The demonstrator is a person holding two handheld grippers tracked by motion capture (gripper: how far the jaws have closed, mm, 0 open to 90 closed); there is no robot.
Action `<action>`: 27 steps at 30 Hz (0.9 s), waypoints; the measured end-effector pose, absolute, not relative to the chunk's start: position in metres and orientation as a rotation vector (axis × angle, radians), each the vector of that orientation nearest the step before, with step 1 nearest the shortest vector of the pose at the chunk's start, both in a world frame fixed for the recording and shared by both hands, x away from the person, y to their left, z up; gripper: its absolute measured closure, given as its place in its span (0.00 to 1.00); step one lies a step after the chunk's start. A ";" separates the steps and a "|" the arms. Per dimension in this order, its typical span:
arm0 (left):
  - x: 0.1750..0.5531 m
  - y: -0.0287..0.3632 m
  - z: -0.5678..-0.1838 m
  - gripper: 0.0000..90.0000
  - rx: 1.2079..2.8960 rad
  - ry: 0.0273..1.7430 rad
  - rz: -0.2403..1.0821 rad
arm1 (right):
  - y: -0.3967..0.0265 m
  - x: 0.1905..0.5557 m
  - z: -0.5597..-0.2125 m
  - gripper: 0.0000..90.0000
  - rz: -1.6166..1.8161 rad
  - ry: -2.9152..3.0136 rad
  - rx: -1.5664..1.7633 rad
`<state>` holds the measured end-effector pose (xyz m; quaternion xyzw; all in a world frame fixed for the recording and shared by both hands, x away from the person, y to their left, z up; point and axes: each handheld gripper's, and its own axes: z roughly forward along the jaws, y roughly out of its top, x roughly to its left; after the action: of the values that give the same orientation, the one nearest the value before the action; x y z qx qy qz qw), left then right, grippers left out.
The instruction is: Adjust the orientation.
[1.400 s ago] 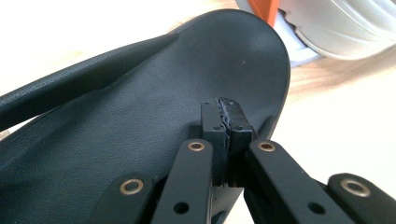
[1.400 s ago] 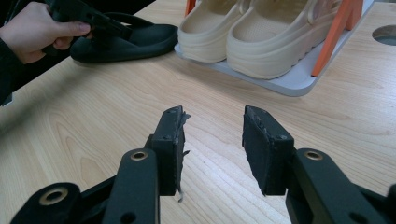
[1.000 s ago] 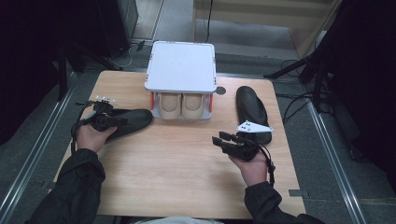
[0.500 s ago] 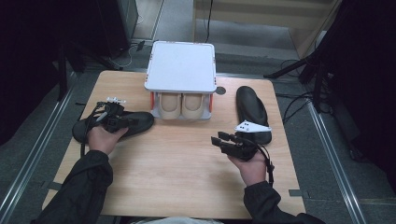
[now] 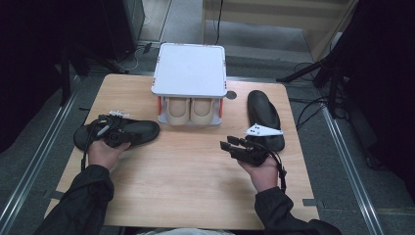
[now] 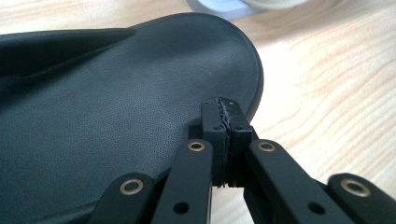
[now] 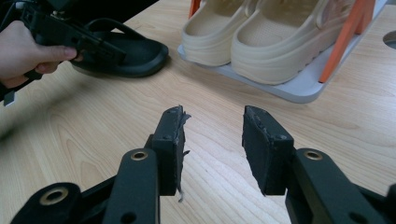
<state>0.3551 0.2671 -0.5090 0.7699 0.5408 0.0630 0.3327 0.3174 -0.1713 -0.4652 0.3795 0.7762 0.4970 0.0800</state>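
Note:
A black sandal lies on its sole at the left of the wooden table. My left gripper hovers over its footbed near the rounded end, jaws shut pad to pad with nothing between them. A second black sandal lies at the right, pointing away from me. Just in front of it my right gripper is held open over bare wood, aimed left toward the rack. The right gripper view shows the first sandal and the left gripper farther off.
A white two-level shoe rack with orange posts stands at the back middle; a pair of cream clogs sits on its lower shelf. A round hole is in the tabletop beside it. Cables lie on the floor around the table.
My left hand has shifted right along the black sandal, toward its rounded end. The right hand and both sandals have stayed put.

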 end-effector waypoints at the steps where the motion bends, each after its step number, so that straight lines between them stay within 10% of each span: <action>1: 0.353 0.268 -0.509 1.00 2.016 1.411 0.164 | -0.170 0.318 -0.465 0.67 1.487 2.326 1.132; 27: 0.271 0.341 -0.492 1.00 1.811 1.576 0.310 | -0.162 0.325 -0.461 0.67 1.514 2.351 1.097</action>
<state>0.2712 0.3409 -0.4924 0.7001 0.6092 0.1200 0.3527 0.3248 -0.1621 -0.4610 0.3644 0.7808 0.5029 0.0690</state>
